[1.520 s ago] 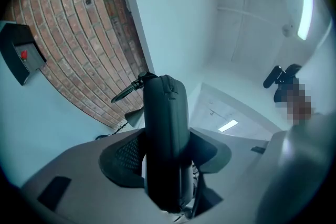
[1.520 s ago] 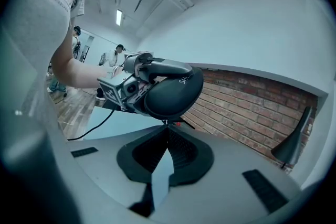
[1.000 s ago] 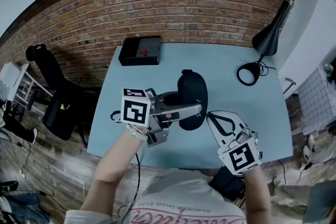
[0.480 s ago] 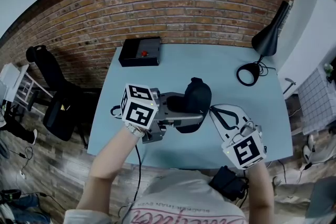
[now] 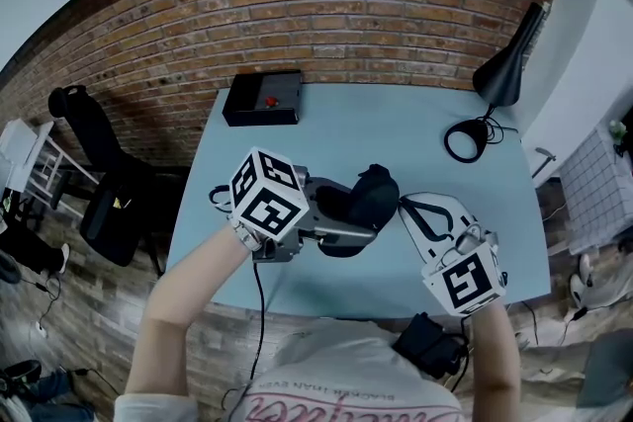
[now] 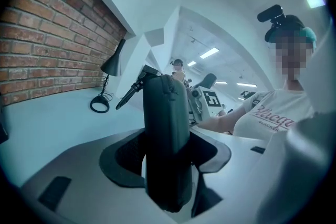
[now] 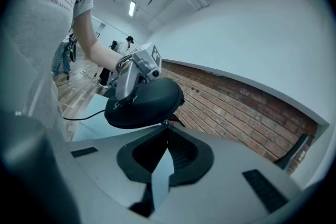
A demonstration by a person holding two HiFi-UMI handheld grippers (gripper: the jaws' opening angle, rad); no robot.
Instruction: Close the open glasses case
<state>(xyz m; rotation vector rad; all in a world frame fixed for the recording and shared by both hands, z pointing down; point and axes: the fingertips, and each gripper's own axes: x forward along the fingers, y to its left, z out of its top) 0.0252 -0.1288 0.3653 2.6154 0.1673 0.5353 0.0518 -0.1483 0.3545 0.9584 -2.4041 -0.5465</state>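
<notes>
A black zip glasses case point(image 5: 364, 200) hangs above the blue table point(image 5: 425, 128), with my left gripper point(image 5: 346, 211) shut on it. In the left gripper view the case point(image 6: 167, 134) stands edge-on between the jaws of that gripper point(image 6: 169, 186), and its two halves lie close together. My right gripper point(image 5: 404, 206) is shut, its tips right at the case's right edge. In the right gripper view the closed tips of the right gripper point(image 7: 168, 127) sit just under the rim of the case point(image 7: 143, 101), with nothing seen pinched between them.
A black box with a red button point(image 5: 263, 97) lies at the table's far left. A black desk lamp point(image 5: 502, 69) with a ring base point(image 5: 465, 140) stands at the far right. A cable point(image 5: 259, 296) hangs off the near edge. A black office chair point(image 5: 99, 163) stands left of the table.
The left gripper has rolled and sunk, which turned the case and brought its right edge to the right gripper's tips. The right gripper has hardly moved and stayed shut.
</notes>
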